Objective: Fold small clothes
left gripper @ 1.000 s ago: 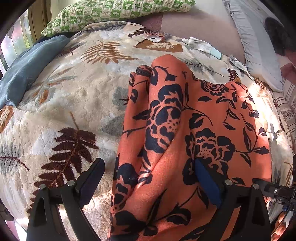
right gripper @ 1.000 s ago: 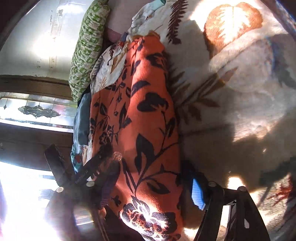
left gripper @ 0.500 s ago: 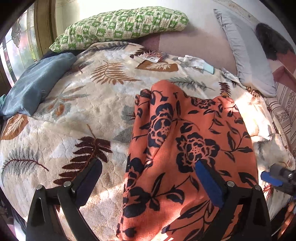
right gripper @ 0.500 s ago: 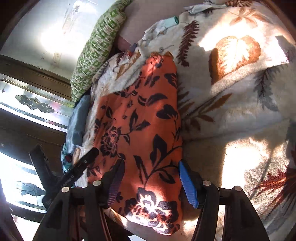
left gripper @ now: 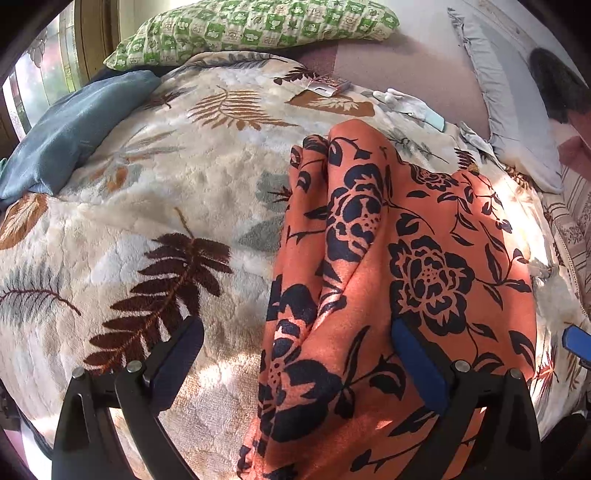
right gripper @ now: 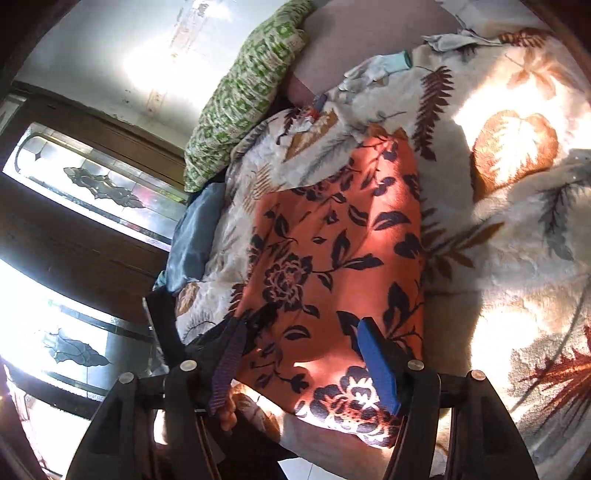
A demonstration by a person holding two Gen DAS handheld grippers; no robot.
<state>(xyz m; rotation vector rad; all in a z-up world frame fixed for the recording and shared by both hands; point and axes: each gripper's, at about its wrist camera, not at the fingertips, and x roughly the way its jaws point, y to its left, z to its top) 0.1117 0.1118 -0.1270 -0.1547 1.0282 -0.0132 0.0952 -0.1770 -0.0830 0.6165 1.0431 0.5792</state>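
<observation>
An orange garment with a dark floral print lies lengthwise on the leaf-patterned blanket, with a raised fold along its left side. It also shows in the right wrist view. My left gripper is open, its fingers spread over the garment's near left edge, holding nothing. My right gripper is open above the garment's near end, holding nothing. One blue pad of the right gripper shows at the right edge of the left wrist view.
A green checked pillow lies at the head of the bed, a blue cushion to the left, a grey pillow to the right. Small white items and a packet lie beyond the garment. A glazed wooden door stands beside the bed.
Both grippers have drawn back from the garment and risen. The right gripper has let the cloth out from between its fingers. The garment lies flatter.
</observation>
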